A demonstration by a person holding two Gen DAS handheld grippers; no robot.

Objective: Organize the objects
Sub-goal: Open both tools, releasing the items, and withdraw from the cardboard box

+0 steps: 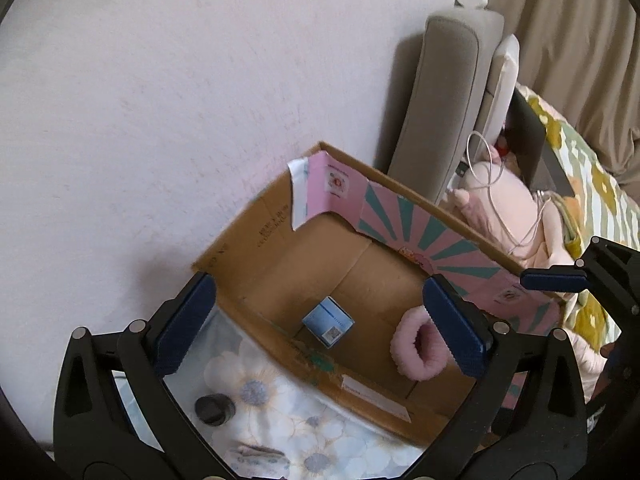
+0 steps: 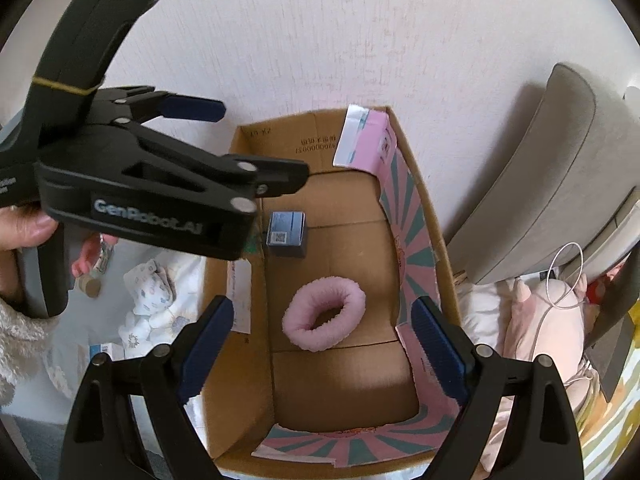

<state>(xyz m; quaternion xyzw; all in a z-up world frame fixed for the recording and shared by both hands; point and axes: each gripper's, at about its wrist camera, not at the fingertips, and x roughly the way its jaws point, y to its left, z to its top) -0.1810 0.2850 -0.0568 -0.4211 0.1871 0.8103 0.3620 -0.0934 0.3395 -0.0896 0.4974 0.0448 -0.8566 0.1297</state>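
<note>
- Right wrist view: right gripper (image 2: 320, 344) hanging over the open cardboard box (image 2: 236, 280), jaws spread wide with nothing between them; pink fuzzy scrunchie (image 2: 324, 314) lying on the box floor just beyond the fingertips, small blue carton (image 2: 286, 233) farther in, near the far left wall.
- Left wrist view: left gripper (image 1: 320, 324) also spread wide and empty, poised above the box's near left rim; same carton (image 1: 329, 321) and scrunchie (image 1: 416, 344) visible on the floor below.
- Outside the box, on the left: floral bedsheet (image 1: 280, 412) carrying a small dark round jar (image 1: 214, 409); in the right wrist view, a crumpled printed cloth (image 2: 150, 300), a cork-coloured round item (image 2: 90, 286) and a box corner at the near left, too small to name.
- Judged step: fetching the next loose item from the sheet, two things apparently already stowed.
- Doing it well: lift clear of the box wall before swinging left; approach the jar from above with jaws straddling its sides, closing squarely so it cannot roll out.
- Risk: catching the sheet together with the item, or clipping the pink printed liner (image 2: 412, 240) on the return.
- Placement advice: set down in the bare near half of the floor, apart from the scrunchie.
</note>
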